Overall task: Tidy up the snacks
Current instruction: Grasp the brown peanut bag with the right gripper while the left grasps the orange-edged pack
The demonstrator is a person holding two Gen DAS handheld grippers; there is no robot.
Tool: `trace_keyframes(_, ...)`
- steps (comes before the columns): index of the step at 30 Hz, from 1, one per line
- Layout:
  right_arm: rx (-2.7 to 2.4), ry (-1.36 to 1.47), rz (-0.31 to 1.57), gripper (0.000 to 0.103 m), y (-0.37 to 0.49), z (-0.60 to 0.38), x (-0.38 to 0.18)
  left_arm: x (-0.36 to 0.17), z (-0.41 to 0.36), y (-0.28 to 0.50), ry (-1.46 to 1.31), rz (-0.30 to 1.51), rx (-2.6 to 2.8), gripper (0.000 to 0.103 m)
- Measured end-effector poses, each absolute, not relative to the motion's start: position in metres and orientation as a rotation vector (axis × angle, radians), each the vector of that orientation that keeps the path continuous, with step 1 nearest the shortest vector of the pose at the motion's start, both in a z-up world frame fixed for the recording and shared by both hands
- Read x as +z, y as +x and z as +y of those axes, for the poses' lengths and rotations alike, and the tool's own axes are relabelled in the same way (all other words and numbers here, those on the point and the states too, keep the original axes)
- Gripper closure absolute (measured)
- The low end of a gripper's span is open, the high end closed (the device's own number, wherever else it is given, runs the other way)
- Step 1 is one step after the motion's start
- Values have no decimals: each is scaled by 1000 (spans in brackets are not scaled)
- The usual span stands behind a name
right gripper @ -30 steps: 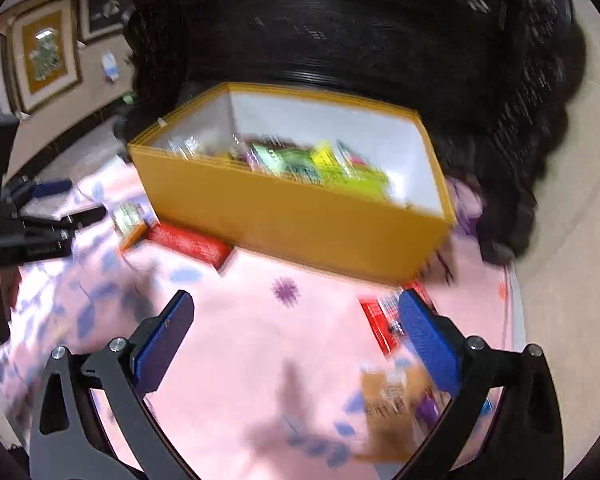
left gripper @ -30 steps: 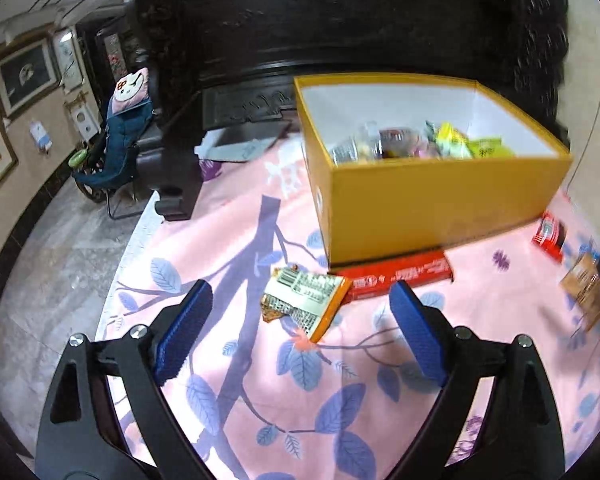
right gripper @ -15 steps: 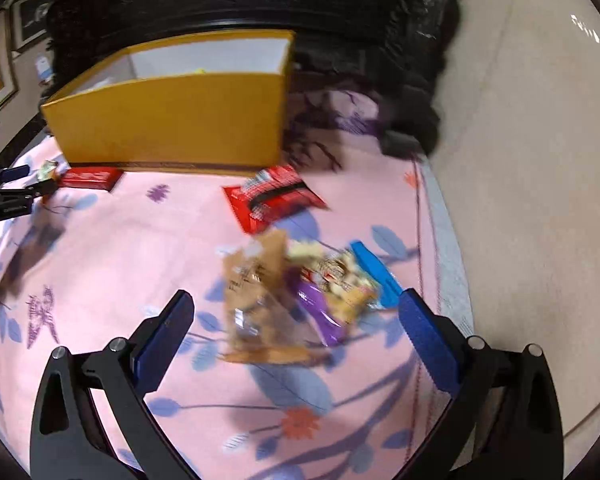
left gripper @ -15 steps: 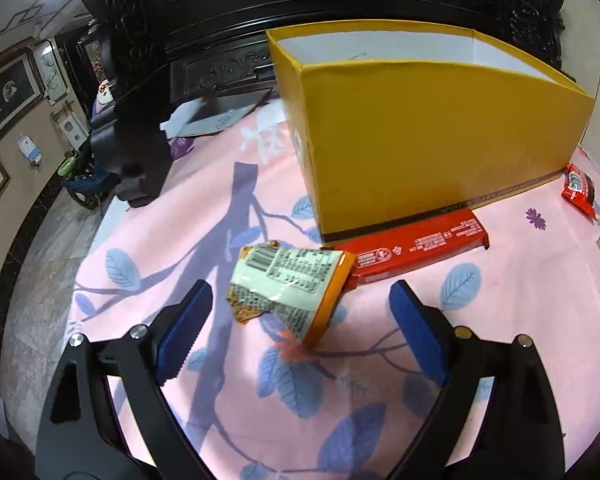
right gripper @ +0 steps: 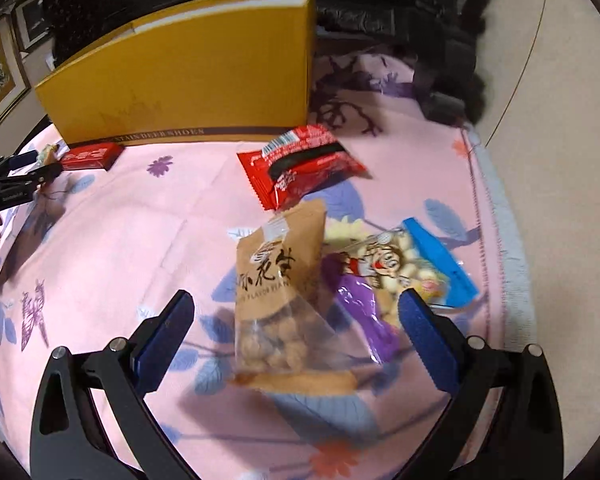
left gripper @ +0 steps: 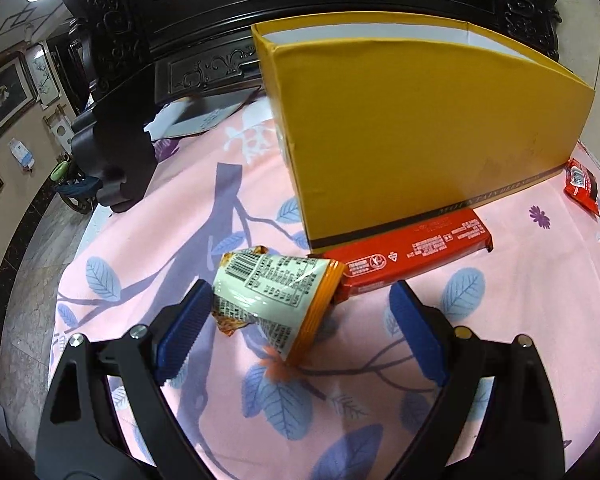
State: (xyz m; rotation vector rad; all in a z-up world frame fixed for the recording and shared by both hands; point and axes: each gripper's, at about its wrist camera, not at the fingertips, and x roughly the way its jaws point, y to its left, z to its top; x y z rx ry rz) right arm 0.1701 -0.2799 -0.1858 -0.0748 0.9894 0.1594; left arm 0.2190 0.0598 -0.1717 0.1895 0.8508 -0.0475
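Your left claw (left gripper: 300,322) stood spread apart with the orange packet (left gripper: 278,294) lying between its fingers on the tabletop (left gripper: 180,216), the yellow box (left gripper: 416,132) beyond. Your right claw (right gripper: 296,334) gaped around the brown nut bag (right gripper: 280,292).

Bar (left gripper: 412,254) lies before box (left gripper: 420,128), wrapper (left gripper: 276,296) at its left.

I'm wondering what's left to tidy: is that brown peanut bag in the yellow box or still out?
Out. The peanut bag lies on the pink cloth between the right gripper's open jaws, apart from the box.
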Motion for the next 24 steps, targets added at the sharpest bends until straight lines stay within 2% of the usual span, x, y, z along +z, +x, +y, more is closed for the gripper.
trace_keyframes(1, 138, -100, 986, 6, 172, -277, -188, -172, 60, 219, 192, 852, -46, 11)
trace_keyframes(3, 106, -165, 980, 22, 172, -271, -190, -173, 60, 219, 194, 852, -44, 11)
trace_keyframes(4, 98, -187, 976, 26, 172, -269, -189, -173, 60, 219, 195, 851, -42, 11)
trace_keyframes(6, 89, -227, 973, 42, 171, -267, -189, -174, 59, 219, 196, 850, -37, 11)
trace_keyframes(9, 59, -289, 966, 59, 170, -263, -187, -175, 58, 219, 200, 848, -37, 10)
trace_keyframes(16, 151, -250, 942, 62, 166, -239, -182, -176, 61, 217, 191, 840, -46, 10)
trace_keyframes(24, 362, -291, 912, 62, 175, -149, -175, -177, 61, 218, 182, 838, -45, 10)
